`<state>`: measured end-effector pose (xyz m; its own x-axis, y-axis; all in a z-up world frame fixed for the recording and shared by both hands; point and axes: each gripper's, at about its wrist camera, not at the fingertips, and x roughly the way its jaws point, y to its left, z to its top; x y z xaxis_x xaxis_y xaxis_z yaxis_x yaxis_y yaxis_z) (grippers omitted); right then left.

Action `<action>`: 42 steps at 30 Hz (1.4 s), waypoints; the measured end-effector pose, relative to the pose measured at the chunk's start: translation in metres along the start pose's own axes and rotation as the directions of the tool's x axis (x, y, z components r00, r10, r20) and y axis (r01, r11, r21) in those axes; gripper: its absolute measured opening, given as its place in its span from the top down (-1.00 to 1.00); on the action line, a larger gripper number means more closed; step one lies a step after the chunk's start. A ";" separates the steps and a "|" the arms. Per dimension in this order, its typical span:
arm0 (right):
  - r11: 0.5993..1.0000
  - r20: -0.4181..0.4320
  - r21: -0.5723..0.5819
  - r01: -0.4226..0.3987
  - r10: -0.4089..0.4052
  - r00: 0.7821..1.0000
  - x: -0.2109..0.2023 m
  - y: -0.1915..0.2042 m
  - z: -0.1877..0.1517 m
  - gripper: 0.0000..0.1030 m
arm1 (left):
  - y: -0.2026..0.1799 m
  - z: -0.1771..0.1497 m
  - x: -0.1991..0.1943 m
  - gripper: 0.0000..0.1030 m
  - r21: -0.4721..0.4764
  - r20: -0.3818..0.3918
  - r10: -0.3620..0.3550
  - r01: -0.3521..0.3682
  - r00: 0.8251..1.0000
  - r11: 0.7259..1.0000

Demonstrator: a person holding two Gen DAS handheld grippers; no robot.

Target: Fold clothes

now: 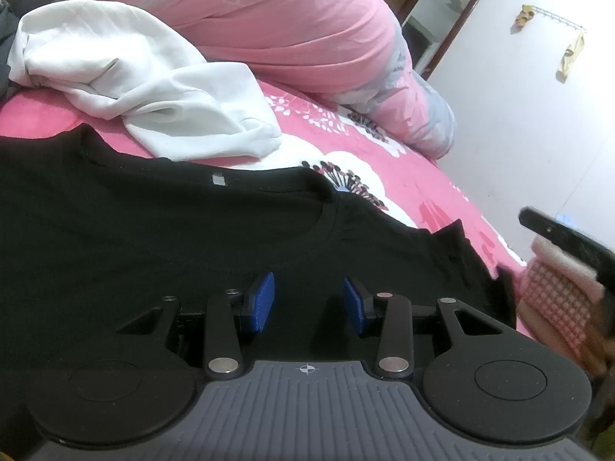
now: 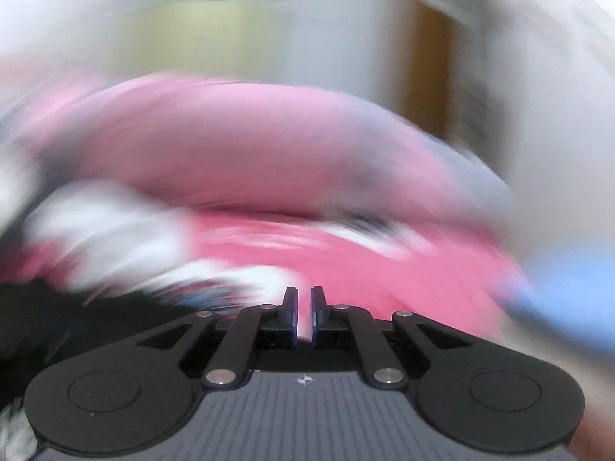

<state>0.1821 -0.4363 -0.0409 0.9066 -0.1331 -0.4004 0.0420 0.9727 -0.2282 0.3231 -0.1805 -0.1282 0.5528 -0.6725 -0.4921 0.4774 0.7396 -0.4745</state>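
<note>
A black T-shirt (image 1: 153, 238) lies spread flat on the pink flowered bedsheet (image 1: 403, 176), collar toward the far side. My left gripper (image 1: 309, 303) is open and empty, its blue pads (image 1: 261, 301) hovering just over the shirt's chest below the collar. A crumpled white garment (image 1: 153, 88) lies beyond the shirt. The right wrist view is heavily motion-blurred. My right gripper (image 2: 303, 315) has its jaws nearly closed with nothing between them, above the pink sheet (image 2: 346, 261); the black shirt (image 2: 77, 319) is a dark smear at its lower left.
A large pink quilt (image 1: 276, 23) is piled at the back of the bed. The other gripper's black body (image 1: 569, 242) and a checkered sleeve show at the right edge. A white wall with a hook rack (image 1: 557, 23) is behind. A blue blur (image 2: 569, 292) sits at right.
</note>
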 end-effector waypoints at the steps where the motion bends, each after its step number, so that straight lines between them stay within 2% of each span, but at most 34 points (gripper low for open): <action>1: 0.985 -0.004 -0.154 -0.073 0.074 0.997 -0.004 0.024 -0.001 0.88 | 0.000 0.000 0.000 0.23 -0.001 0.000 0.000 0.000 1.000 1.000; 2: 0.942 -0.019 -0.304 -0.144 0.146 0.989 -0.008 0.048 -0.001 0.87 | 0.000 0.000 0.000 0.23 -0.001 0.000 0.000 0.000 1.000 1.000; 3: 0.875 -0.044 -0.438 -0.205 0.207 0.977 -0.011 0.070 -0.003 0.87 | 0.000 0.000 0.000 0.23 -0.001 0.000 0.000 0.000 1.000 1.000; 7: 0.752 -0.137 -0.620 -0.224 0.177 0.975 -0.014 0.102 -0.033 0.86 | 0.000 0.000 0.000 0.23 -0.003 0.001 -0.001 0.001 1.000 1.000; 8: 0.798 -0.132 -0.566 -0.207 0.160 0.978 -0.013 0.095 -0.028 0.79 | 0.000 0.000 0.000 0.23 -0.003 0.001 -0.001 0.001 1.000 1.000; 9: 0.843 -0.129 -0.505 -0.186 0.140 0.982 -0.013 0.088 -0.023 0.55 | 0.000 0.000 0.000 0.23 -0.003 0.000 -0.002 0.002 1.000 1.000; 10: 0.910 -0.126 -0.388 -0.142 0.101 0.987 -0.010 0.073 -0.013 0.33 | 0.000 0.000 0.000 0.23 -0.002 -0.001 -0.002 0.002 1.000 1.000; 11: 0.960 -0.121 -0.265 -0.091 0.061 0.991 -0.008 0.056 -0.005 -0.11 | 0.000 0.000 0.000 0.23 -0.003 -0.001 -0.003 0.003 1.000 1.000; 12: 0.992 -0.122 -0.121 -0.042 0.027 0.992 -0.005 0.033 -0.003 -0.27 | 0.001 0.000 0.000 0.23 -0.004 -0.001 -0.003 0.003 1.000 1.000; 13: 1.000 -0.128 0.026 0.009 -0.005 0.992 -0.003 0.009 -0.001 -0.26 | 0.001 0.000 0.000 0.23 -0.005 0.000 -0.004 0.004 1.000 1.000; 14: 0.984 -0.139 0.166 0.060 -0.037 0.990 -0.001 -0.014 0.000 -0.26 | 0.001 0.000 0.000 0.23 -0.006 0.000 -0.004 0.004 1.000 1.000; 15: 0.962 -0.158 0.252 0.105 -0.066 0.985 0.004 -0.031 -0.002 -0.25 | 0.001 0.000 0.000 0.23 -0.005 0.000 -0.004 0.004 1.000 1.000; 17: 0.892 -0.202 0.409 0.193 -0.118 0.972 0.013 -0.066 -0.008 -0.24 | 0.001 0.000 0.000 0.23 -0.005 0.000 -0.004 0.004 1.000 1.000; 18: 0.869 -0.221 0.440 0.226 -0.139 0.965 0.021 -0.073 -0.009 -0.24 | 0.001 0.000 0.000 0.23 -0.006 0.001 -0.004 0.004 1.000 1.000; 21: 0.787 -0.330 0.511 0.346 -0.192 0.924 0.039 -0.091 -0.020 -0.22 | 0.002 0.000 0.000 0.23 -0.012 0.002 -0.009 0.009 1.000 1.000; 23: 0.736 -0.367 0.573 0.361 -0.163 0.916 0.052 -0.094 -0.030 -0.18 | 0.002 0.000 0.000 0.23 -0.017 0.003 -0.012 0.012 1.000 1.000; 25: 0.707 -0.368 0.610 0.358 -0.147 0.918 0.057 -0.098 -0.040 0.05 | 0.003 0.000 0.000 0.23 -0.020 0.004 -0.014 0.014 1.000 1.000; 26: 0.715 -0.358 0.599 0.361 -0.164 0.919 0.055 -0.097 -0.040 0.53 | 0.003 0.000 0.000 0.23 -0.022 0.004 -0.015 0.015 1.000 1.000; 27: 0.722 -0.347 0.590 0.362 -0.178 0.921 0.053 -0.097 -0.040 0.81 | 0.003 0.000 0.000 0.23 -0.023 0.004 -0.016 0.016 1.000 1.000; 29: 0.727 -0.285 0.615 0.305 -0.155 0.946 0.053 -0.100 -0.032 0.83 | 0.003 0.000 0.000 0.23 -0.026 0.004 -0.018 0.018 1.000 1.000; 30: 0.759 -0.222 0.596 0.263 -0.159 0.962 0.046 -0.093 -0.023 0.83 | 0.003 0.000 0.000 0.23 -0.027 0.004 -0.018 0.018 1.000 0.999; 31: 0.822 -0.132 0.535 0.197 -0.149 0.980 0.037 -0.081 -0.012 0.83 | 0.003 0.000 0.000 0.23 -0.027 0.005 -0.018 0.018 1.000 0.999; 32: 0.898 -0.034 0.429 0.101 -0.095 0.995 0.029 -0.063 0.000 0.83 | 0.003 0.000 0.000 0.23 -0.028 0.005 -0.018 0.018 1.000 0.999; 33: 0.949 0.033 0.314 0.027 -0.039 0.999 0.021 -0.045 0.008 0.83 | 0.003 0.000 0.000 0.23 -0.028 0.005 -0.018 0.018 1.000 0.999; 34: 0.988 0.084 0.144 -0.047 0.035 0.996 0.013 -0.021 0.012 0.83 | 0.003 0.000 0.000 0.23 -0.028 0.005 -0.018 0.018 1.000 0.999; 35: 0.994 0.083 -0.033 -0.101 0.103 0.991 0.006 0.004 0.010 0.82 | 0.003 0.000 0.000 0.23 -0.028 0.005 -0.018 0.018 1.000 0.999; 36: 0.967 0.069 -0.205 -0.151 0.168 0.983 0.000 0.028 0.008 0.80 | 0.003 0.000 0.000 0.23 -0.028 0.004 -0.018 0.018 1.000 0.999; 37: 0.920 0.028 -0.343 -0.191 0.213 0.977 -0.004 0.049 0.000 0.80 | 0.003 0.000 0.000 0.23 -0.029 0.004 -0.018 0.018 1.000 0.999; 38: 0.879 0.001 -0.436 -0.196 0.218 0.976 -0.006 0.063 -0.010 0.77 | 0.003 0.000 0.000 0.23 -0.029 0.004 -0.018 0.018 1.000 0.999; 40: 0.773 -0.053 -0.600 -0.204 0.216 0.975 -0.011 0.090 -0.029 0.49 | 0.004 0.000 -0.001 0.23 -0.036 0.005 -0.023 0.023 1.000 0.999; 41: 0.768 -0.053 -0.613 -0.187 0.196 0.979 -0.012 0.092 -0.033 0.24 | 0.005 0.000 -0.001 0.23 -0.041 0.005 -0.027 0.027 1.000 0.999; 42: 0.765 -0.052 -0.621 -0.171 0.178 0.983 -0.014 0.093 -0.036 0.20 | 0.006 0.000 -0.002 0.23 -0.046 0.006 -0.030 0.030 1.000 0.998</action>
<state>0.1581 -0.3506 -0.0886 0.8767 0.0324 -0.4800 -0.3838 0.6486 -0.6573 0.3253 -0.1751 -0.1300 0.5423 -0.6943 -0.4732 0.4617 0.7168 -0.5225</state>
